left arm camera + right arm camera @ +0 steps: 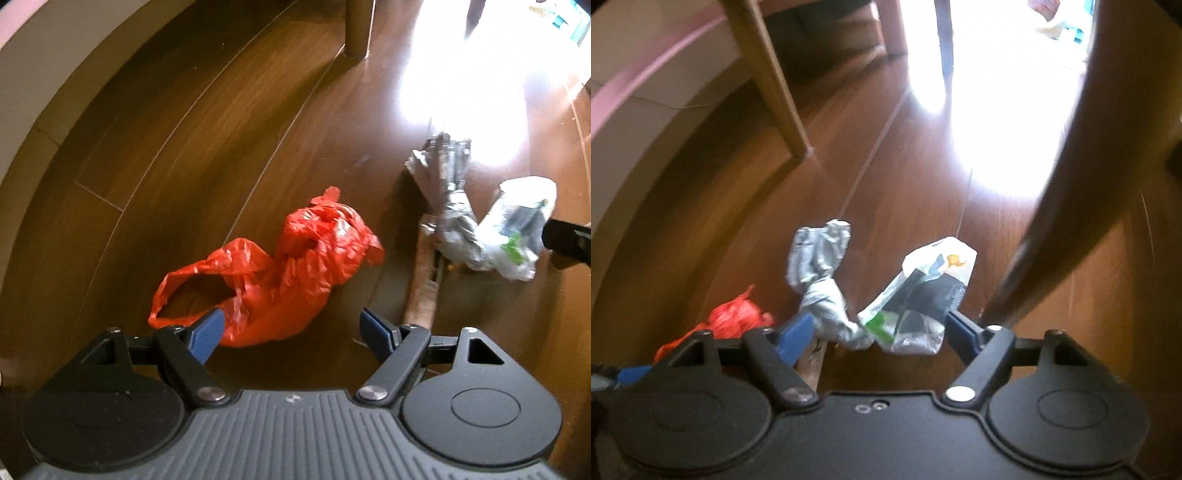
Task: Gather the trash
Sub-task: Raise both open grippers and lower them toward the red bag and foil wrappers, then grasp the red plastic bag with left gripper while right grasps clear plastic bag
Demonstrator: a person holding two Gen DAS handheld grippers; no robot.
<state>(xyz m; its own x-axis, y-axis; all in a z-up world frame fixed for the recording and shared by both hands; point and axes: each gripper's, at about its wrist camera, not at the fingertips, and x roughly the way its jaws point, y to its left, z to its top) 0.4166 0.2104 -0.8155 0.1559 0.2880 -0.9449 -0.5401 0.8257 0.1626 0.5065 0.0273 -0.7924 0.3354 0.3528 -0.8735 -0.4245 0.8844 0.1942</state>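
A crumpled red plastic bag (280, 266) lies on the wooden floor (207, 133). My left gripper (293, 326) is open just above its near end, its left fingertip at the bag's edge. A crumpled silver wrapper (447, 192) and a white printed packet (517, 229) lie to the right. In the right wrist view, my right gripper (881, 330) is open right over the silver wrapper (822, 280) and the white packet (923, 295). The red bag (735, 319) shows at its left.
A wooden furniture leg (768, 77) stands behind the trash, and also shows in the left wrist view (358, 26). A dark curved chair leg (1067, 177) rises at the right. A brown cardboard strip (423, 284) lies under the wrapper. Bright glare (997, 110) covers the far floor. A pale wall base (33, 92) runs on the left.
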